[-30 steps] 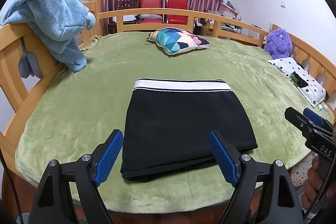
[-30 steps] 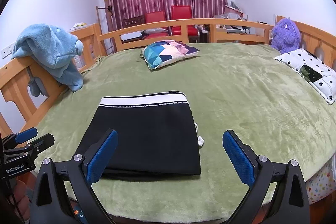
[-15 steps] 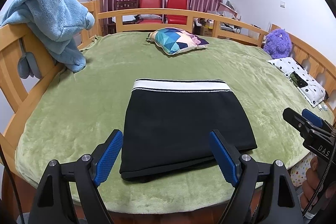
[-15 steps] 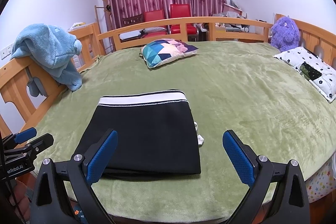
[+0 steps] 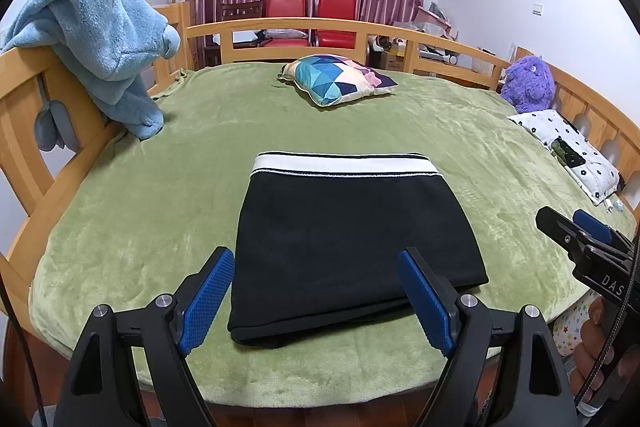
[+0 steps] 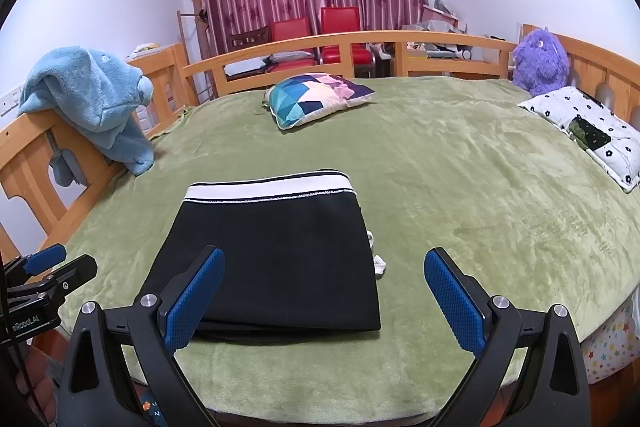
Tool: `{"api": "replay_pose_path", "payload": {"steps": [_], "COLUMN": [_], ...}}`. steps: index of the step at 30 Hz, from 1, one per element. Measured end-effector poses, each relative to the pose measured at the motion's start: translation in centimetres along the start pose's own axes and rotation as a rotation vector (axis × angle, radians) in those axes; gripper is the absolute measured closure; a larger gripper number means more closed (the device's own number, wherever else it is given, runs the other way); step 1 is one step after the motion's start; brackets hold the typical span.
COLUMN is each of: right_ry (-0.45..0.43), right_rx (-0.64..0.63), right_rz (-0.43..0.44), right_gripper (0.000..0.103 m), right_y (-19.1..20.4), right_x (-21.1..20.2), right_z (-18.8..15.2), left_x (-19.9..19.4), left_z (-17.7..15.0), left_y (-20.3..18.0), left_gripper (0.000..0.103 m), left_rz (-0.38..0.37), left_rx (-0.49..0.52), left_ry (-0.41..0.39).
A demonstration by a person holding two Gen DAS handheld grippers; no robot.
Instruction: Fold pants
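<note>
Fingers (image 5: 208,295) of the left gripper (image 5: 316,301) stand wide and hold nothing in the left wrist view, just short of the pants (image 5: 352,239), which lie as a neat black rectangle on the bed (image 5: 168,187), white waistband on their far side. In the right wrist view, the right gripper (image 6: 326,301) is likewise spread and empty, near the pants' front edge. Folding looks essentially done; at most tidying remains.

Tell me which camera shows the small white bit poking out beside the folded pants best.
The right wrist view: the white bit lies in plain sight at the right edge of the pants. In the left wrist view, no white bit shows beside the pants.
</note>
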State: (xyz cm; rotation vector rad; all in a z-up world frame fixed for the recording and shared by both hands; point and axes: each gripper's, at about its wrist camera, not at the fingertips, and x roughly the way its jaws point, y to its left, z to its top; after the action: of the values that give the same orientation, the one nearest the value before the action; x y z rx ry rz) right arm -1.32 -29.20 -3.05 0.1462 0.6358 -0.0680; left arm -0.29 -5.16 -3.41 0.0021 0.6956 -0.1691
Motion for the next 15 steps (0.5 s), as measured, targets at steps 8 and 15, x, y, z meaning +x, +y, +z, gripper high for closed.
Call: {"api": "replay_pose_path", "payload": {"steps": [8, 15], "right_ry": [0.001, 0.001], "right_rx": [0.003, 0.004], "right_rz": [-0.001, -0.001], "right_gripper": [0.004, 0.004], "right_y": [-0.25, -0.23], "right_x": [-0.08, -0.09], "right_z": [-0.05, -0.06], "left_x": [-0.01, -0.05], "left_z": [0.06, 0.1], "left_y": [-0.01, -0.06], "left_gripper": [0.02, 0.02], "left_rz": [-0.001, -0.001], "left_rx": [0.001, -0.001], "left_ry": [0.001, -0.005]}}
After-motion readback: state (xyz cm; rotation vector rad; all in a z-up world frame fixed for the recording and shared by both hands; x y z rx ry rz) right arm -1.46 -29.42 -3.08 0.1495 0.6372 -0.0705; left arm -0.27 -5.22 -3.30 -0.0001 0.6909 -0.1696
